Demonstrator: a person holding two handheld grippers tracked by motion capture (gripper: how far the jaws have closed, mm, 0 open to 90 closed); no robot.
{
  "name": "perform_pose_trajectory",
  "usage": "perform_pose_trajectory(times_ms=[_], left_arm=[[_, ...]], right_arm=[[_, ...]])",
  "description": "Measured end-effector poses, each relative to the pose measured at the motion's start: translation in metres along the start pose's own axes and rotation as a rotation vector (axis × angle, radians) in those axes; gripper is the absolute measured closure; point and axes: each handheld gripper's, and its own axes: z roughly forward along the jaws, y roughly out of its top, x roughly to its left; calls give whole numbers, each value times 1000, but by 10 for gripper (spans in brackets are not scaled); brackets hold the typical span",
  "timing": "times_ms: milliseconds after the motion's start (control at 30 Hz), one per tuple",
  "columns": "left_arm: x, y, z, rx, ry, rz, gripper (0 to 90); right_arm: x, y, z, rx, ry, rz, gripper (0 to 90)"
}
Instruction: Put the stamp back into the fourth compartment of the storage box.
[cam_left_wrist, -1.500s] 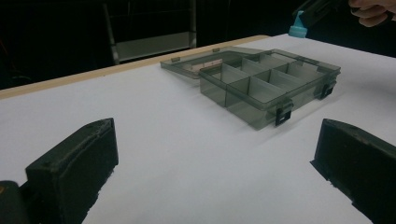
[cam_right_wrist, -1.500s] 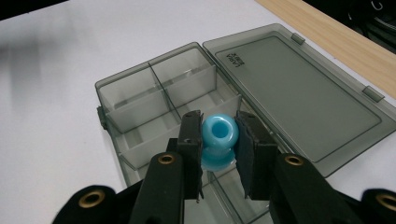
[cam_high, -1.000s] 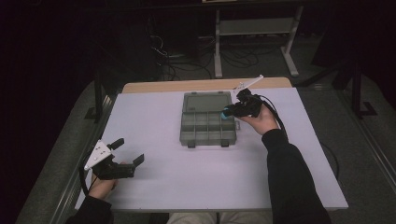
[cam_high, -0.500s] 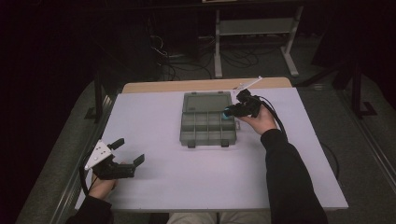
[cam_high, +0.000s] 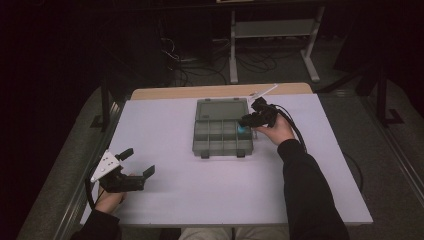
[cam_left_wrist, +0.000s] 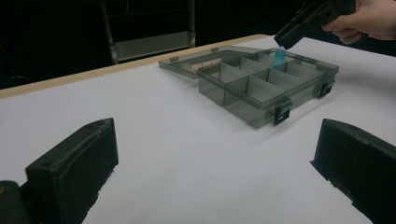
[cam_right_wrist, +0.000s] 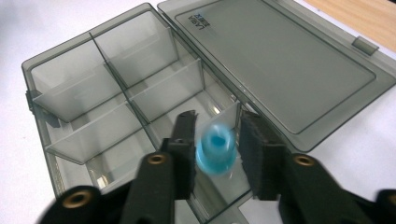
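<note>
My right gripper (cam_right_wrist: 212, 140) jaws just cracked open, narrow, freeing the blue cap (cam_right_wrist: 215, 150) into the box (cam_right_wrist: 74, 84) compartment; left gripper (cam_high: 132, 172) idle, wide.

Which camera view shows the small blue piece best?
The right gripper view: the blue piece sits close and large between the right tongs, which have just been opening, over the grey organizer box. The left gripper view shows it small and far; the high view shows a tiny blue spot.
</note>
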Motion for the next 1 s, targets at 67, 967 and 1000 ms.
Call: perform_pose_trajectory(times_ms=[67, 967, 1000], left_arm=[[0, 0, 0, 0, 0, 0, 0], [-1, 0, 1, 0, -2, 1, 0], [-1, 0, 1, 0, -1, 0, 0]], right_arm=[[0, 0, -1, -3, 1, 9, 606], [13, -6, -29, -67, -62, 80, 0], [13, -7, -30, -60, -65, 81, 0]])
